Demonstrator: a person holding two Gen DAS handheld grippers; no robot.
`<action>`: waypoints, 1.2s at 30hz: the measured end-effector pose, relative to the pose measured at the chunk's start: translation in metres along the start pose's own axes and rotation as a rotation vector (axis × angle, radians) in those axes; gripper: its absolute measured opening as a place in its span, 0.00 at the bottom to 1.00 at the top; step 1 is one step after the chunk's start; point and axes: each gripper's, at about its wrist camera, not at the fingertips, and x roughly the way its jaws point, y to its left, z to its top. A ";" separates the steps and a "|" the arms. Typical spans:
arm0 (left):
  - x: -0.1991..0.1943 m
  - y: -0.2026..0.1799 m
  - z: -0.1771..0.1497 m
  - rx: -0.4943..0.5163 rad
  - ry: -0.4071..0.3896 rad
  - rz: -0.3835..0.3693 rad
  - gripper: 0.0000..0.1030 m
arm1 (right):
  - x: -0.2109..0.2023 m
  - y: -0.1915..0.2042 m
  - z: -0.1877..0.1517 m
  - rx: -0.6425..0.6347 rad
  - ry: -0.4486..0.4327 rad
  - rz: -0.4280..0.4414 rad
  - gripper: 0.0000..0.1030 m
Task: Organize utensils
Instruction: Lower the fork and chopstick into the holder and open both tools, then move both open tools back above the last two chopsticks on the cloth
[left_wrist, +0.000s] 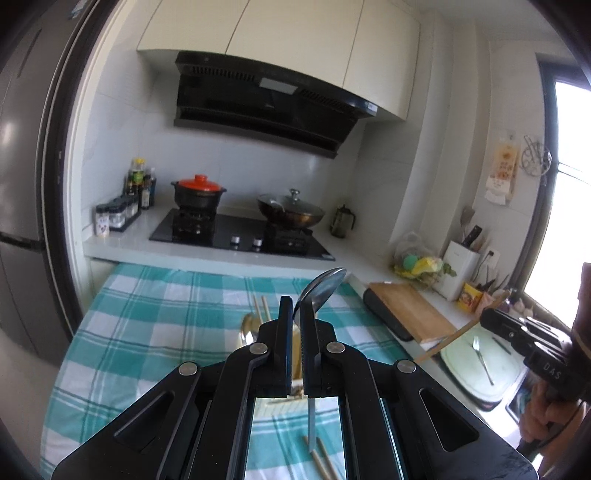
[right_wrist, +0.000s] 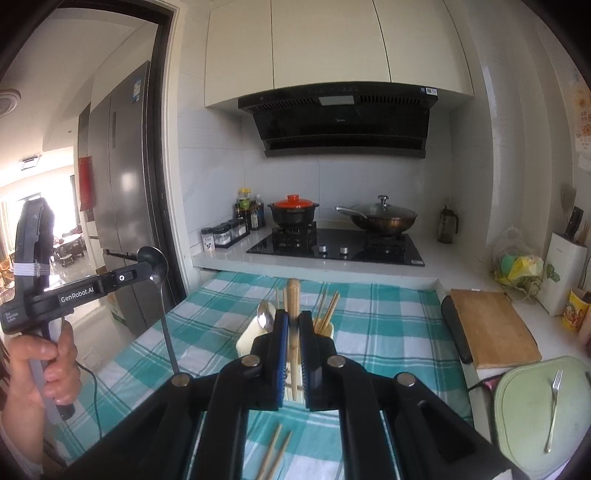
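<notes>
Clamped tight, the left gripper (left_wrist: 295, 308) pinches the neck of a long-handled steel spoon (left_wrist: 322, 291), whose bowl sticks up past the fingertips while its thin handle hangs down behind the jaws. From the right wrist camera the same left gripper (right_wrist: 146, 273) shows at the far left, gripped by a bare hand (right_wrist: 48, 365), with the spoon (right_wrist: 155, 264) dangling from it, clear of the table. The right gripper (right_wrist: 293, 321) is likewise closed, its pads squeezing a pale bamboo stick with a rounded top (right_wrist: 293, 295) that stands almost upright between them. Just beyond its fingertips sits a cream utensil holder (right_wrist: 248, 338) on the teal and white checked tablecloth (right_wrist: 388, 325); a silver spoon (right_wrist: 264, 315) and several wooden chopsticks (right_wrist: 328, 312) stand in it. Two loose chopsticks (right_wrist: 275, 454) lie on the cloth below the right gripper. To the right, a wooden cutting board (right_wrist: 491, 326) rests on the white counter, and nearer lies a pale green tray (right_wrist: 517, 413) with a steel fork (right_wrist: 553, 410) on it. Farther back is a black gas hob (right_wrist: 336, 247) carrying an orange-lidded black clay pot (right_wrist: 293, 212) and a glass-lidded wok (right_wrist: 382, 218).
</notes>
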 end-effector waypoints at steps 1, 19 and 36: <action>0.006 0.001 0.007 -0.002 -0.009 0.004 0.01 | 0.003 -0.001 0.009 -0.005 -0.017 -0.005 0.06; 0.200 0.039 -0.022 -0.077 0.282 0.081 0.01 | 0.210 -0.032 0.013 0.068 0.310 0.103 0.06; 0.194 0.055 -0.038 -0.067 0.332 0.137 0.52 | 0.280 -0.038 0.002 0.124 0.394 0.156 0.38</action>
